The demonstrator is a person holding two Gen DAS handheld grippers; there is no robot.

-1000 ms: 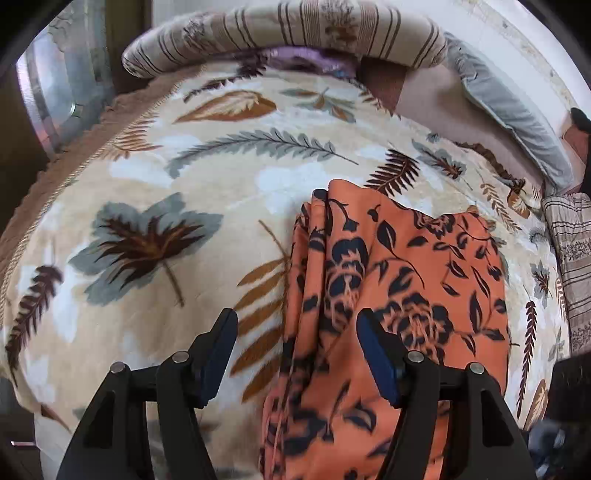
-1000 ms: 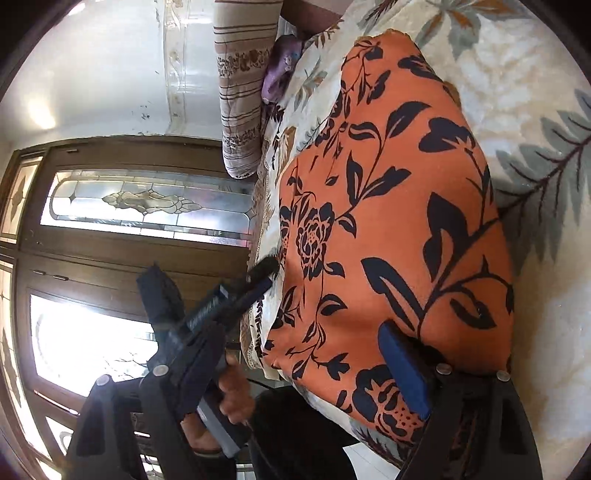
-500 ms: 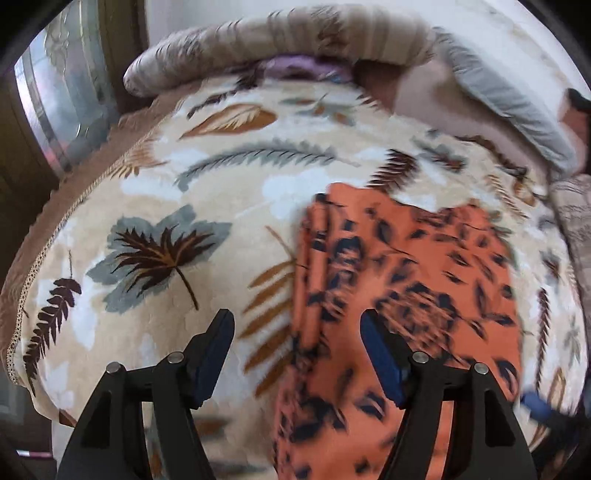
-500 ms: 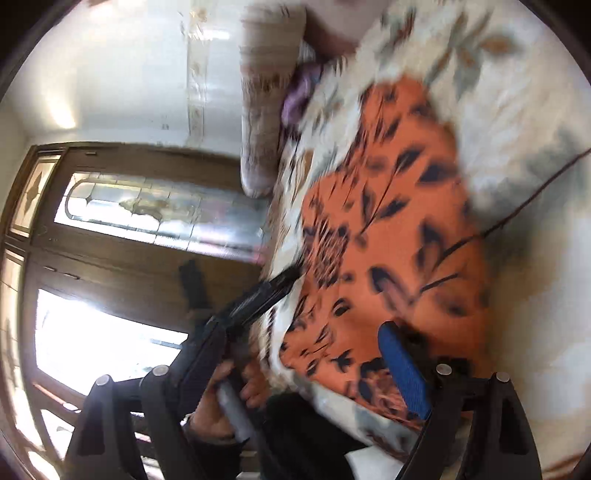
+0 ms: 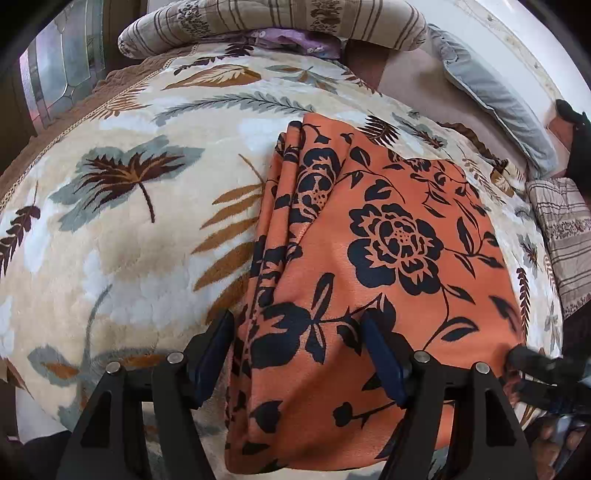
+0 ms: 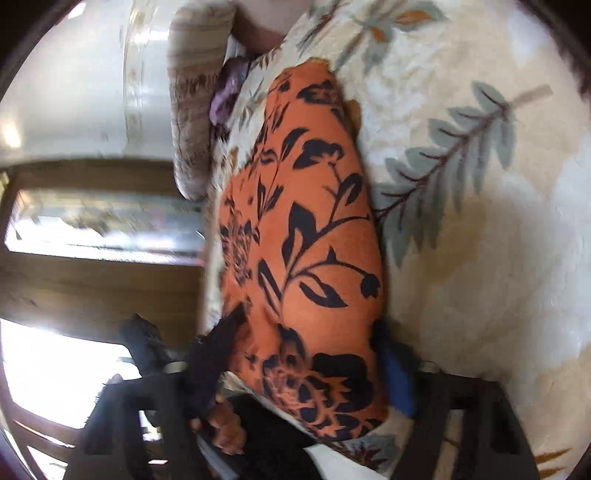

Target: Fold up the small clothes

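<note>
An orange cloth with a black flower print [image 5: 376,258] lies folded on a cream leaf-patterned blanket [image 5: 122,236], its layered fold edges along its left side. My left gripper [image 5: 299,354] is open, its jaws straddling the cloth's near left edge. In the right wrist view the cloth [image 6: 306,236] fills the middle. My right gripper [image 6: 310,373] is open around its near end. Its tip shows at the cloth's right corner in the left wrist view [image 5: 524,358]. The right view is blurred.
A striped bolster pillow [image 5: 273,22] and a purple cloth [image 5: 291,38] lie at the far edge of the bed. A grey pillow [image 5: 495,92] and striped bedding [image 5: 565,236] lie to the right. A wooden door with glass panes [image 6: 92,236] stands beyond the bed edge.
Both grippers have moved in closer over the cloth's near edge. The cloth now sits between each pair of open jaws.
</note>
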